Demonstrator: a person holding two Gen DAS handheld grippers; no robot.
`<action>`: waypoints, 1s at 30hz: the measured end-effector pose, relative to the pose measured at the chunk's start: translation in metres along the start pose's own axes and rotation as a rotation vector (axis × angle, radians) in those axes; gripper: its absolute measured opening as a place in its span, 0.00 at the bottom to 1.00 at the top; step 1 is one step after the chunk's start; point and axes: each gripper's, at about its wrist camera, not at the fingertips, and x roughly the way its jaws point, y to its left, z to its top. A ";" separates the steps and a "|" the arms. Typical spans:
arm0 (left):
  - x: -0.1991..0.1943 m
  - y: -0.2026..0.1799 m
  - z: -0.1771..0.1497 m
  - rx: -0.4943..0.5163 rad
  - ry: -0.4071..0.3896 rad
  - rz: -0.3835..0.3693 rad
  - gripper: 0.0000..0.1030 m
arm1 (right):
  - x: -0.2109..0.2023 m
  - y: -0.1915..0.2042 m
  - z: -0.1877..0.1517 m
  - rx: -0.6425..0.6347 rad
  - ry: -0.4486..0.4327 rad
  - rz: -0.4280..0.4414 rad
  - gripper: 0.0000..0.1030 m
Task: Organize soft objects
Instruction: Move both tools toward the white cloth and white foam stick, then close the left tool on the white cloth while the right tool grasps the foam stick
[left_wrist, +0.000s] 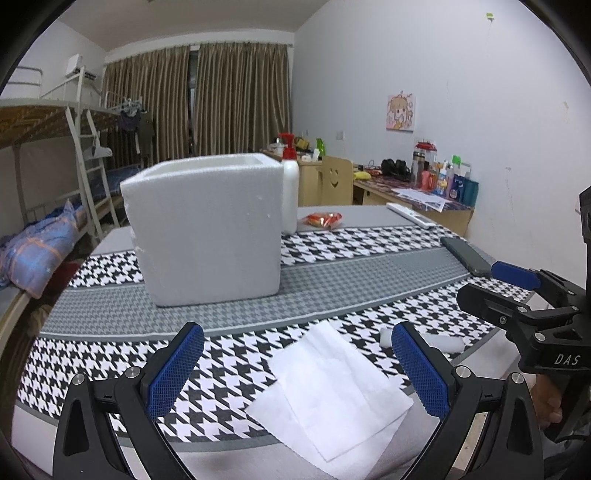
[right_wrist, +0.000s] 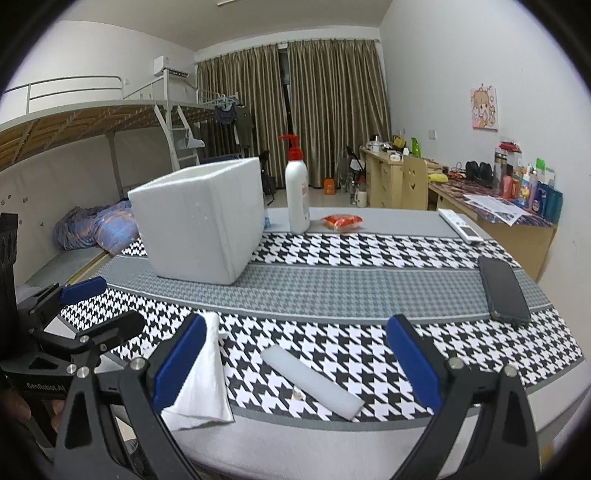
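White square foam box (left_wrist: 207, 229), open-topped, standing upright on the houndstooth-patterned black, white and grey cloth (left_wrist: 369, 273). Nearer than the box, lying flat on the cloth: thin white sheet of soft tissue paper (left_wrist: 328, 391) and, just right of it, long white foam strip (right_wrist: 312, 380). Left gripper (left_wrist: 295, 373) spread wide, empty, hovering over the tissue sheet without touching. Right gripper (right_wrist: 295, 365) likewise spread wide, empty, straddling the foam strip from above. Behind the box: white pump bottle with red nozzle (right_wrist: 297, 192), red snack packet (right_wrist: 342, 222). Far right of the box: dark flat phone (right_wrist: 504, 290).
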 end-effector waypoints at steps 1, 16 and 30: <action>0.002 0.000 -0.002 -0.002 0.007 0.000 0.99 | 0.001 -0.001 -0.002 0.003 0.006 -0.002 0.97; 0.023 -0.006 -0.020 -0.004 0.085 -0.012 0.99 | 0.016 -0.011 -0.022 0.026 0.085 -0.017 0.97; 0.032 -0.009 -0.028 -0.001 0.116 -0.012 0.99 | 0.028 -0.012 -0.029 0.025 0.122 -0.001 0.97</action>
